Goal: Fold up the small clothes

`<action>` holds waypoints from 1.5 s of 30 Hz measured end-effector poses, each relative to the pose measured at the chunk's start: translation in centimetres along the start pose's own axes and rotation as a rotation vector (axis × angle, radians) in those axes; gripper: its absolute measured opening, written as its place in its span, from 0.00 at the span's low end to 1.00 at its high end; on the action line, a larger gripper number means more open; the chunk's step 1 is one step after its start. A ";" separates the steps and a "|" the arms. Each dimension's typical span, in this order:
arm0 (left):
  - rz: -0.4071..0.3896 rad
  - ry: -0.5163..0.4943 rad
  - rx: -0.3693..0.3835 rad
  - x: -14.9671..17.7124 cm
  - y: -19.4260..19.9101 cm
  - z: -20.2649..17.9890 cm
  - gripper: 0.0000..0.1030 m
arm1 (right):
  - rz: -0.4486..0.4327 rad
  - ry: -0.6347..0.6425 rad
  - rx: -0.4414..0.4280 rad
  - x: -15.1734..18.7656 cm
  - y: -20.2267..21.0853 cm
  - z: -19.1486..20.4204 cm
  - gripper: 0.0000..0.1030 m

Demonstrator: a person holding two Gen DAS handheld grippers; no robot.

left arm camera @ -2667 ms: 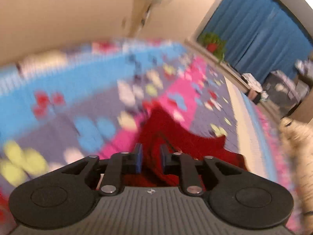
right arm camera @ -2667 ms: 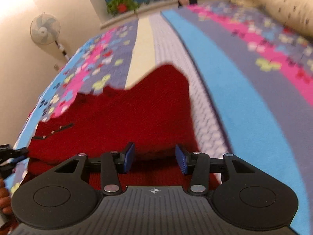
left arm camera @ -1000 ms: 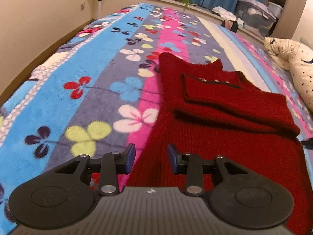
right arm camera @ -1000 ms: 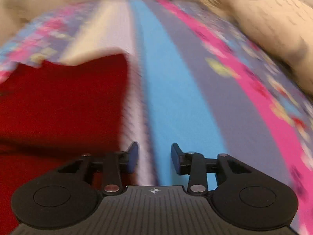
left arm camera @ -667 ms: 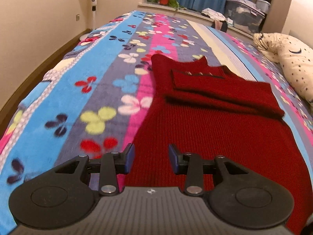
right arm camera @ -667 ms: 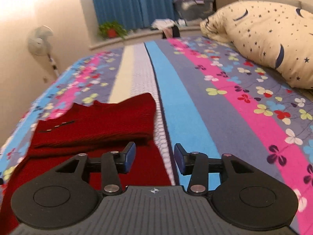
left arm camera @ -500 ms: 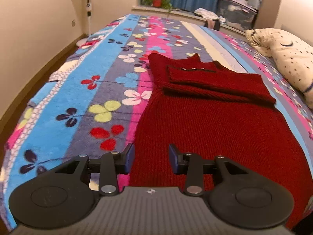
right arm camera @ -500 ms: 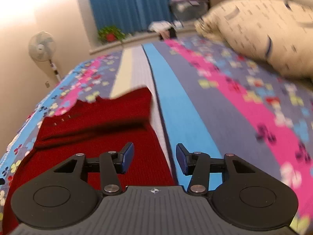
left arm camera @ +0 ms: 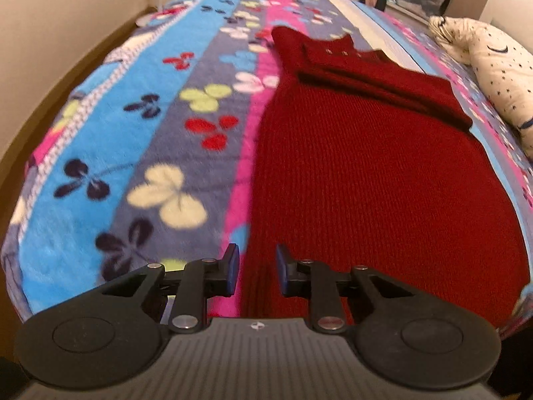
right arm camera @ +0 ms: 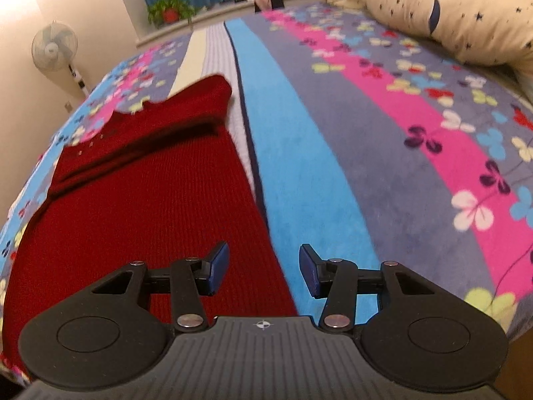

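Observation:
A dark red knit sweater (left arm camera: 373, 166) lies flat on the bed, its sleeves folded across the chest at the far end. My left gripper (left arm camera: 256, 271) is open and empty, low over the sweater's near left hem corner. In the right wrist view the same sweater (right arm camera: 143, 200) fills the left half. My right gripper (right arm camera: 265, 270) is open and empty, straddling the sweater's near right edge, with its left finger over the knit and its right finger over the blue stripe.
The bed is covered by a striped blanket with clover prints (left arm camera: 160, 140). A star-print pillow (right arm camera: 443, 10) lies at the right. A fan (right arm camera: 55, 50) stands by the wall, and a potted plant (right arm camera: 170, 11) and blue curtains are at the far end.
Both grippers let go of the folded sleeves, pulled back along the sweater to its near hem, and now sit lower at its two bottom corners. The right jaws have opened a little wider.

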State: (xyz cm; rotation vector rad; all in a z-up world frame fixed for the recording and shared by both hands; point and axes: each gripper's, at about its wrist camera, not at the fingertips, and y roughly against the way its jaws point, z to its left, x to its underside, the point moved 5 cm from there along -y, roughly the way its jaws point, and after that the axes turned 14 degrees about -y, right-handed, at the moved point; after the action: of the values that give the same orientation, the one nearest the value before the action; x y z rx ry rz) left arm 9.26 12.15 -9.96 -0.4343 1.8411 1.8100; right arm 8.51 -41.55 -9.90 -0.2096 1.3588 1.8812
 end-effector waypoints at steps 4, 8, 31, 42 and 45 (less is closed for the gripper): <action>0.014 0.020 0.016 0.6 -0.1 0.2 0.25 | 0.075 0.036 0.016 1.4 -1.3 0.5 0.48; 0.033 0.026 0.010 0.6 -0.6 0.1 0.25 | 0.083 0.053 0.051 1.7 -1.7 0.8 0.48; 0.132 0.093 0.030 1.5 -2.4 0.9 0.35 | 0.188 0.045 0.163 2.7 -3.6 -1.5 0.52; 0.111 0.050 0.073 1.3 -2.0 -0.1 0.12 | 0.230 0.110 0.091 3.8 -3.7 -0.2 0.10; 0.063 0.062 0.097 1.2 -0.8 -0.3 0.12 | 0.200 0.034 0.015 3.0 -2.6 -0.6 0.09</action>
State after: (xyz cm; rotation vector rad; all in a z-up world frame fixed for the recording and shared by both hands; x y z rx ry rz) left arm 8.69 12.00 -11.29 -0.4045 1.9956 1.7570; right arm 8.07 -40.23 -13.68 -0.1014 1.4615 2.0389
